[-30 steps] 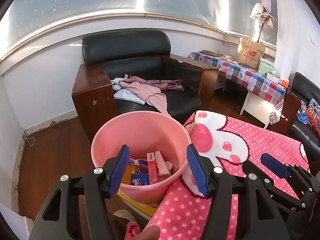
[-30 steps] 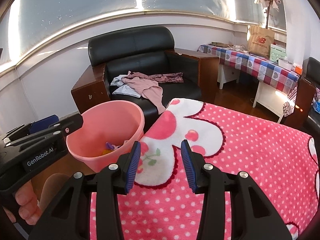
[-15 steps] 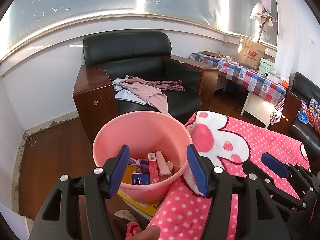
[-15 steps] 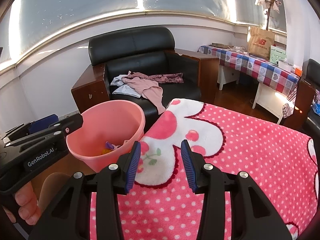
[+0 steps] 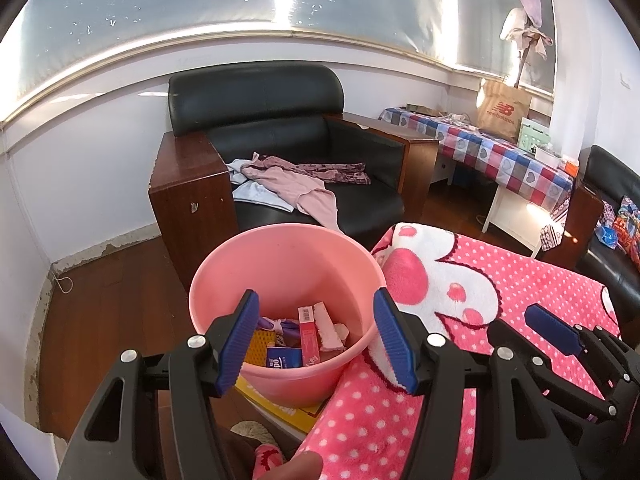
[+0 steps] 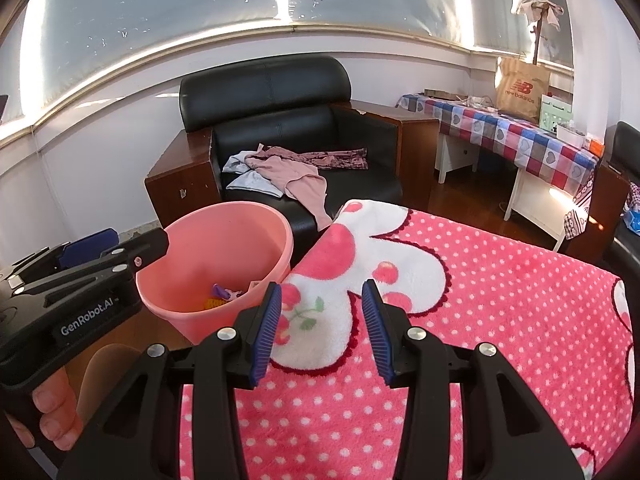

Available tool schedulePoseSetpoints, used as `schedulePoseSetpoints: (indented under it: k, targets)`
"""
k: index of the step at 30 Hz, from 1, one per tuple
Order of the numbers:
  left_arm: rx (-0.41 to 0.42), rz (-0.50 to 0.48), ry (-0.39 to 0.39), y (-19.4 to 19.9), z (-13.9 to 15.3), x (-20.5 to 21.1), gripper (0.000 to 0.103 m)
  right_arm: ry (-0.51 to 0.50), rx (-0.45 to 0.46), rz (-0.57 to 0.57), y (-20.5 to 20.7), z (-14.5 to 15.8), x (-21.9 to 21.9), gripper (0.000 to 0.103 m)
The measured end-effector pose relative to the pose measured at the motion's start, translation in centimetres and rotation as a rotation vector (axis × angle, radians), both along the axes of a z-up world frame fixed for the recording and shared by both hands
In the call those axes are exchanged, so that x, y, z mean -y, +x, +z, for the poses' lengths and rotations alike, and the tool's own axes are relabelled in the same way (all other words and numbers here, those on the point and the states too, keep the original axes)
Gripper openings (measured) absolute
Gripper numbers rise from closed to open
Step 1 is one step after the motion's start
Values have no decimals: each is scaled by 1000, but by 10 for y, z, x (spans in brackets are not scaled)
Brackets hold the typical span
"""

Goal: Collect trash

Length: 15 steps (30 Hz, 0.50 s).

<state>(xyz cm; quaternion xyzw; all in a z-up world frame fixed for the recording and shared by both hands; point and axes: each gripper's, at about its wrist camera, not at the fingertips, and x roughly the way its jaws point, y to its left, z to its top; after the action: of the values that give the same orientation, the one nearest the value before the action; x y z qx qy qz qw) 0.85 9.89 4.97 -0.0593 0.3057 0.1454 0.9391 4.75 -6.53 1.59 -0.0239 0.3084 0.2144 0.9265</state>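
Left gripper [image 5: 316, 336], fingers spread wide and empty, poised over the near rim of the pink bucket [image 5: 288, 256]; the wide gap suits a tool that holds no trash at this moment. The bucket stands on the floor, touching the left edge of the pink polka-dot blanket [image 6: 500, 320], a position that appears chosen so that items swept from the blanket fall a short way into it. Trash lies at the bucket's bottom: a red carton [image 5: 310, 330], a blue box [image 5: 284, 358], a pale pink wafer-like piece [image 5: 328, 328], a yellow item [image 5: 256, 342] and a purple scrap [image 5: 276, 325]. A yellow flat object [image 5: 280, 404] sits under the bucket's near side.

Right gripper [image 6: 322, 328], fingers moderately parted and holding nothing, hovers above the blanket's left edge near the white flower pattern [image 6: 384, 264]. No loose trash shows on the visible blanket, so collection appears largely complete, though the blanket's near part is hidden by the tools.

Background: 1 black armchair [image 6: 280, 112] with clothes [image 6: 292, 168] on its seat, and a table with a checked cloth [image 6: 520, 140] bearing a paper bag [image 6: 520, 90].
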Motion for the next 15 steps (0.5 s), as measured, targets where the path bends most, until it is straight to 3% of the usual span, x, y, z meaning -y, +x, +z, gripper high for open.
schedulePoseSetpoints:
  k: [15]
  targets:
    - [2,-5,6,-2,-1,1,59,-5,5,0,-3,5,-2,42]
